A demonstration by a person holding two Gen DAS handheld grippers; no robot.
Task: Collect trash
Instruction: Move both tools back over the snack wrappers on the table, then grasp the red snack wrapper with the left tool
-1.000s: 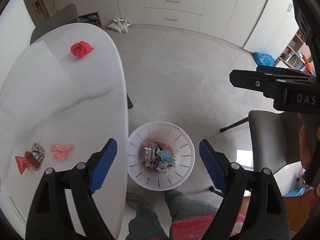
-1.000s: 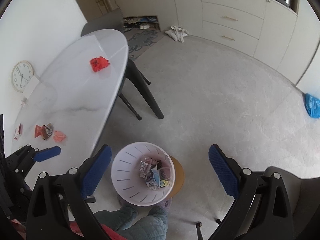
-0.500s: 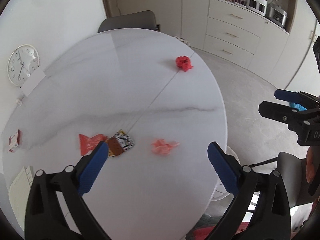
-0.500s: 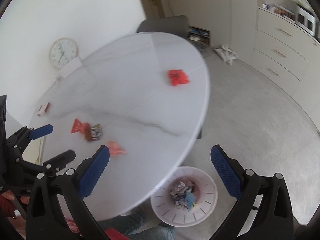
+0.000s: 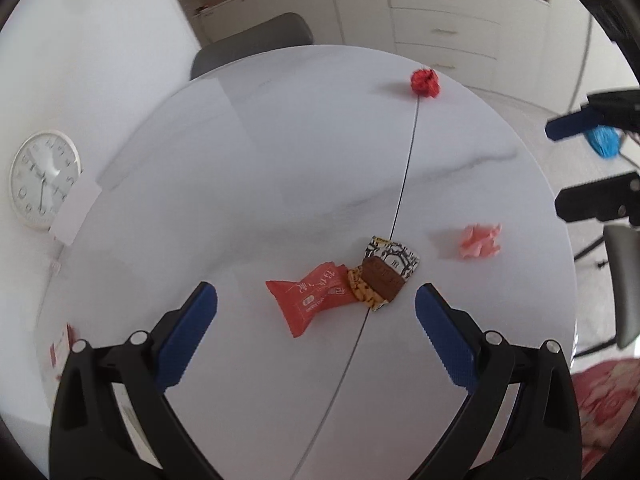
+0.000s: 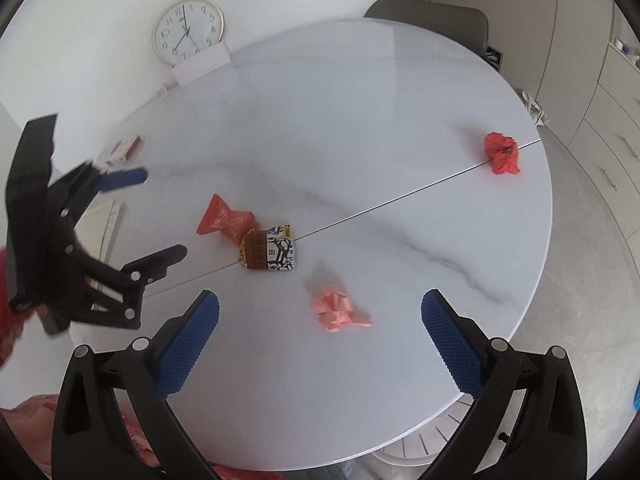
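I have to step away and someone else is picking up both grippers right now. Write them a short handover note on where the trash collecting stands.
Left gripper: open, empty, above the orange wrapper and the brown snack pack.
Right gripper: open, empty, above the pink paper wad.
On the table: orange wrapper touching the snack pack near the middle seam; pink wad apart, nearer the edge; red paper ball at the far side on the seam.
Bin: on the floor, rim showing under the table's near edge; contents hidden.
Done: nothing is in either gripper.
Left: all four pieces go into the bin.
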